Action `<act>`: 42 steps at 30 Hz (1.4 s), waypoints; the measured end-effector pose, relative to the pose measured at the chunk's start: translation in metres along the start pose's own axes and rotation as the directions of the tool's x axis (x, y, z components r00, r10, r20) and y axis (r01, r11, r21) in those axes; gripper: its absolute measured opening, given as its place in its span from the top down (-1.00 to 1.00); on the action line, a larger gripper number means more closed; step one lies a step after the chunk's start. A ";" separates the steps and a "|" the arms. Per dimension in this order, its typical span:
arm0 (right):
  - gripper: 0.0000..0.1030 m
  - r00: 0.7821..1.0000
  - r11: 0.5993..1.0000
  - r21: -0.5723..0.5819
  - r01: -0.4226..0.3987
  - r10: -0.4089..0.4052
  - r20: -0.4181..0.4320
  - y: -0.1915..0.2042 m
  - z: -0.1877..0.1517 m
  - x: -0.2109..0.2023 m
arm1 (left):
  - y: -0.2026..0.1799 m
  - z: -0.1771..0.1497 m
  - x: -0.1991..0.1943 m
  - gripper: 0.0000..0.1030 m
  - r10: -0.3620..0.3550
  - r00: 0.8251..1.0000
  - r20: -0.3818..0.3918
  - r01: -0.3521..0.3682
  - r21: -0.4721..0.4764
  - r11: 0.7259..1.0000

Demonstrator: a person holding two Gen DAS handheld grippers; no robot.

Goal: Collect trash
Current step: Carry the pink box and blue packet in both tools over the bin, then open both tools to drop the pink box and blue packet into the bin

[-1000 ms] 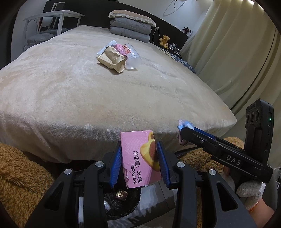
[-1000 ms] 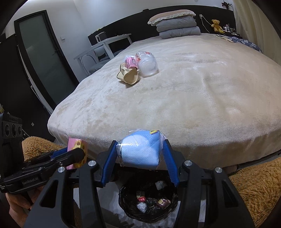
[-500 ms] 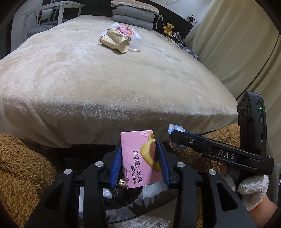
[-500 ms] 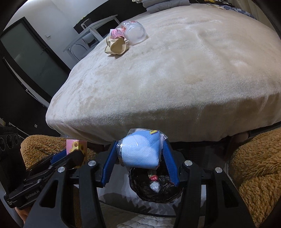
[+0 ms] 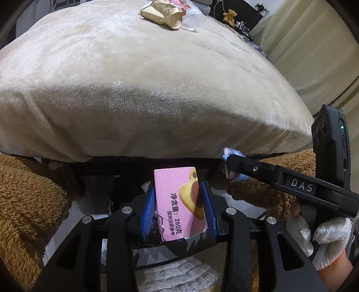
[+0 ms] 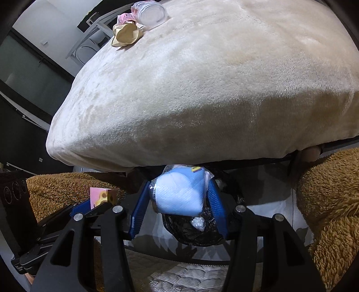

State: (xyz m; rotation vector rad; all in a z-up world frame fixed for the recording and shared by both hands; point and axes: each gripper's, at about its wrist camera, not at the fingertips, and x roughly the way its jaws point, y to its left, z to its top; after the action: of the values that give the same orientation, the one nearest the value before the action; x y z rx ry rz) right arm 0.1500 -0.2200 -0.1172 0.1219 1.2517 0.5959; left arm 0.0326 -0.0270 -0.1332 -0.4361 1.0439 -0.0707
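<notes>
Both grippers have dropped below the bed [image 5: 157,78] edge since the earlier frames. Left gripper [image 5: 178,209]: my blue pads clamp a pink snack box [image 5: 179,202]. Right gripper [image 6: 179,202]: closed on a blue-and-white tissue pack [image 6: 179,193], directly above the black-lined trash bin [image 6: 195,233]. Far on the bed: a crumpled paper bag [image 6: 125,33] touching a clear plastic cup [image 6: 152,13].

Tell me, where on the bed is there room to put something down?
Nearly the whole beige blanket is bare, from the near edge back to the far left corner. That corner is crowded: the crumpled paper bag, clear plastic cup and pink wrapper huddle together. Both tongs are full, with the pink box and tissue pack.
</notes>
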 end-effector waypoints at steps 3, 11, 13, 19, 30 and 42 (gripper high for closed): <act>-0.03 1.000 1.000 0.002 -0.001 0.001 -0.017 -0.001 0.000 0.003 | 0.000 0.000 0.005 0.27 0.011 1.000 -0.018 -0.011 0.002 1.000; -0.04 0.999 1.000 0.009 -0.019 0.020 -0.038 0.000 -0.001 0.010 | -0.005 0.000 0.015 0.26 0.028 0.998 -0.054 -0.027 0.017 1.000; -0.06 0.999 1.000 0.012 -0.022 0.023 -0.042 0.000 0.000 0.010 | -0.004 0.000 0.017 0.08 0.036 0.997 -0.062 -0.036 0.012 0.999; -0.19 0.999 0.999 -0.009 -0.031 0.031 -0.032 0.009 0.002 0.010 | -0.001 0.000 0.018 -0.27 0.056 0.996 -0.067 -0.056 -0.003 0.998; -0.20 0.999 0.999 0.026 -0.044 0.044 -0.021 0.003 0.004 0.005 | -0.001 0.000 0.010 -0.36 0.059 0.998 -0.031 -0.059 0.003 0.998; -0.34 0.977 0.989 -0.094 -0.117 0.131 0.170 0.020 -0.001 -0.043 | -0.001 0.007 -0.042 -0.36 0.025 0.984 0.179 -0.030 0.023 0.999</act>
State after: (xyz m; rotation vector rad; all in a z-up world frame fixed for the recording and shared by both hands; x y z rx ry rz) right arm 0.1342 -0.2244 -0.0726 0.1804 1.0521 0.7289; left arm 0.0178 -0.0148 -0.0955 -0.3972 0.8710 -0.0199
